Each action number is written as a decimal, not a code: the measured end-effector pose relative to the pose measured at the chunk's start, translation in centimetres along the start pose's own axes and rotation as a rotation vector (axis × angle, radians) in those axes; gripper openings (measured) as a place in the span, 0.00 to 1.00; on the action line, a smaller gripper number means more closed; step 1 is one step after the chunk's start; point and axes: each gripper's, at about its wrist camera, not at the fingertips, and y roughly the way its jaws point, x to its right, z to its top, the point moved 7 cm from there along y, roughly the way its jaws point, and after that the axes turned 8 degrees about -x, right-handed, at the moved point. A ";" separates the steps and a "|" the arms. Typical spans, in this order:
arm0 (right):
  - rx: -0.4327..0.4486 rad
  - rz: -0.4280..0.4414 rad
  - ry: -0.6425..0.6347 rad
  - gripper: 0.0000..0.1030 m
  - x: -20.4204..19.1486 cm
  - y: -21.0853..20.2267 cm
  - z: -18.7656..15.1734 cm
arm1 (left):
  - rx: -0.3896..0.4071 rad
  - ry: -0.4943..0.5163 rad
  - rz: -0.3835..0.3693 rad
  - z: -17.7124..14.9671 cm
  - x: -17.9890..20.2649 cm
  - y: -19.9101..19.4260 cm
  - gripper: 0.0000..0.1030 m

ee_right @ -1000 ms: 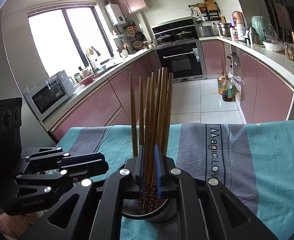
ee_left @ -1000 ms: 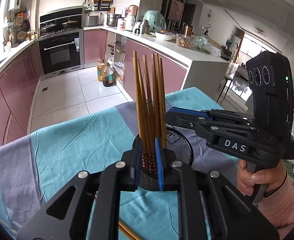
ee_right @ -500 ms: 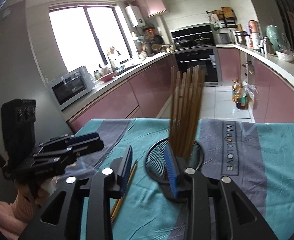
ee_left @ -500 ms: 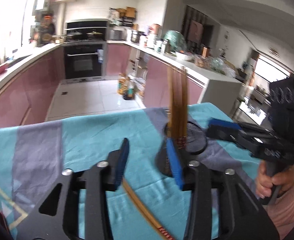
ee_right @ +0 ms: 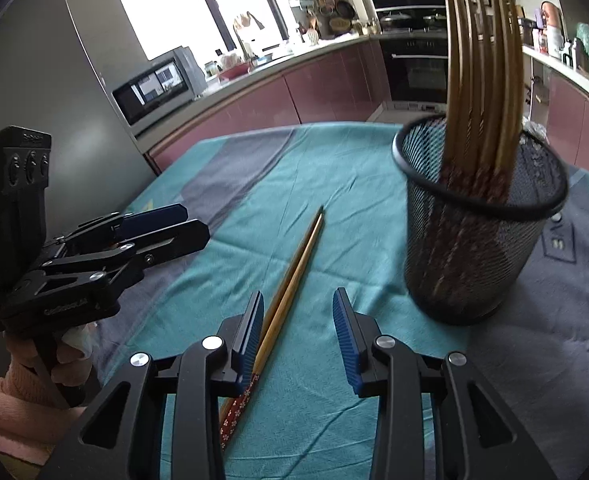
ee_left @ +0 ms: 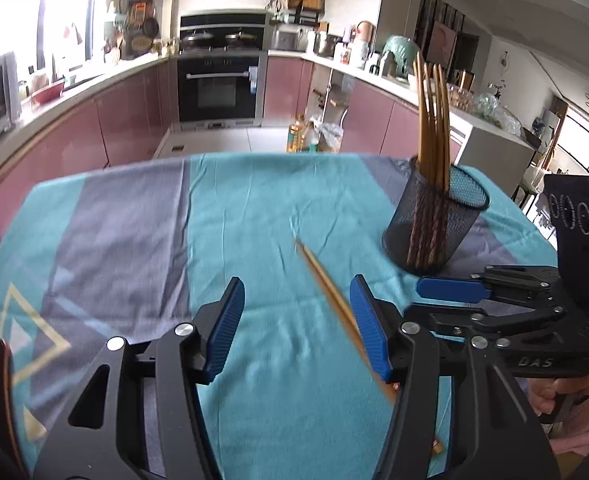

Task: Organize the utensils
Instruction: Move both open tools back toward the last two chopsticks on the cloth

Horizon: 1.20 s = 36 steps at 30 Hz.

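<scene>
A black mesh cup [ee_left: 434, 224] [ee_right: 478, 240] stands on the table with several brown chopsticks [ee_left: 432, 120] [ee_right: 482, 60] upright in it. A loose pair of chopsticks [ee_left: 326, 280] [ee_right: 294, 268] lies flat on the cloth in front of the cup. My left gripper [ee_left: 298, 326] hovers low over the cloth, jaws opening with nothing between the pads; the loose pair runs under its right finger. My right gripper [ee_right: 299, 338] is open and holds nothing; the pair passes beside its left finger. Each gripper shows in the other's view: the right gripper [ee_left: 450, 292] and the left gripper [ee_right: 182, 224].
A teal and grey striped cloth [ee_left: 134, 220] covers the table, whose far edge drops to a tiled floor. Pink kitchen cabinets and an oven [ee_left: 218, 84] stand beyond, with a microwave [ee_right: 154, 84] on the left counter. A person's hands in pink sleeves hold both grippers.
Both grippers were shut on the chopsticks in the cup; both have let go, opened and pulled back and down. The cup now sits to the right in each view.
</scene>
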 end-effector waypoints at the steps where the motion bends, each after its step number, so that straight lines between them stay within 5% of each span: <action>1: -0.012 -0.001 0.004 0.34 -0.1 0.5 -0.2 | -0.005 -0.003 0.001 -0.4 -0.1 0.2 0.53; 36: -0.102 -0.081 0.001 0.24 0.6 2.8 -1.0 | -0.104 0.041 -0.052 -3.4 1.6 3.5 0.51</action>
